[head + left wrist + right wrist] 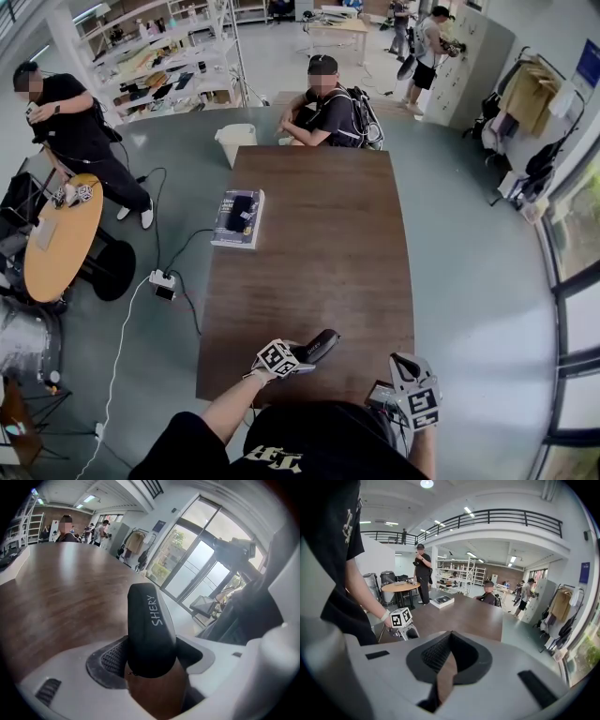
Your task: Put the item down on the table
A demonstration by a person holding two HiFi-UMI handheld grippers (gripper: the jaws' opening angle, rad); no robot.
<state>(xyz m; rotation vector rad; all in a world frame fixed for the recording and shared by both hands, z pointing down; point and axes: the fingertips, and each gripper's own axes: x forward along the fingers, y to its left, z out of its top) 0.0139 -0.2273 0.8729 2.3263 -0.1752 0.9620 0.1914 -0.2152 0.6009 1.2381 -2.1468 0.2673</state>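
Currently the left gripper (300, 355) is clamped on the black oblong hard case (150, 630). The case's long axis runs forward from the jaws, over the near edge of the brown wooden table (319, 234). The right gripper (403, 367) is to its right, jaws together and empty.
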